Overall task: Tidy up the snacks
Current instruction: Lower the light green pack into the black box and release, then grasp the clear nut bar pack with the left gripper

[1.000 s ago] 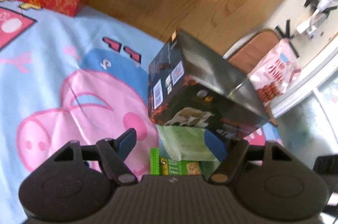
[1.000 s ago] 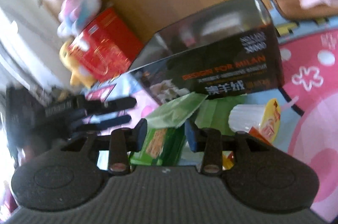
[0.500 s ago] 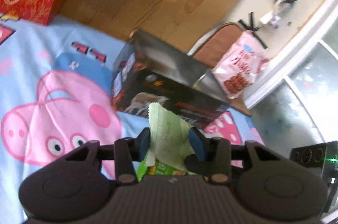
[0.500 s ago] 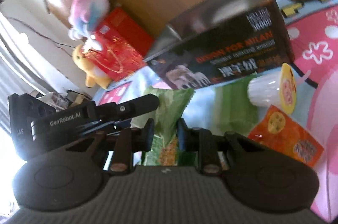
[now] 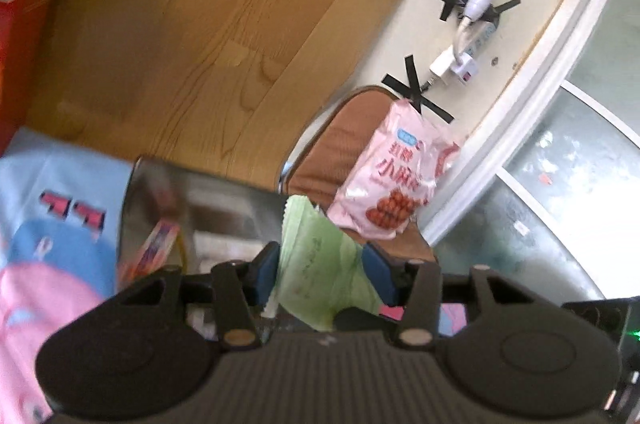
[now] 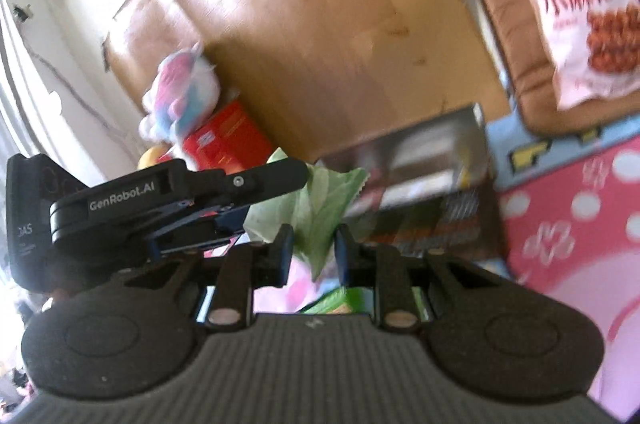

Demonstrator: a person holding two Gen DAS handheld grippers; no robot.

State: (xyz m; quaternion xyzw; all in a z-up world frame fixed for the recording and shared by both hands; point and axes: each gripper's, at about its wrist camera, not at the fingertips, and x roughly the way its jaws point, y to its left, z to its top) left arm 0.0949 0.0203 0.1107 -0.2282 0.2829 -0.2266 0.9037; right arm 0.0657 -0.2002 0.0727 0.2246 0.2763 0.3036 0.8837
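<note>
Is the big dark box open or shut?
Open. The dark box lies on its side with its shiny inside showing, and a snack packet is already in it.

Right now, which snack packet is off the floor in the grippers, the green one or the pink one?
The green packet, pinched between both grippers' fingers above the dark box; the left gripper's jaws are opening. The pink bag lies on the brown cushion.

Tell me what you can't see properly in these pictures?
- Green snack bag: lower part hidden behind the left hand-held gripper body, left wrist view; printing blurred.
- Dark box: lettering smeared by blur, right wrist view.
- Pink snack bag: cut off by the right edge.
- Plush toy: blurred.
</note>
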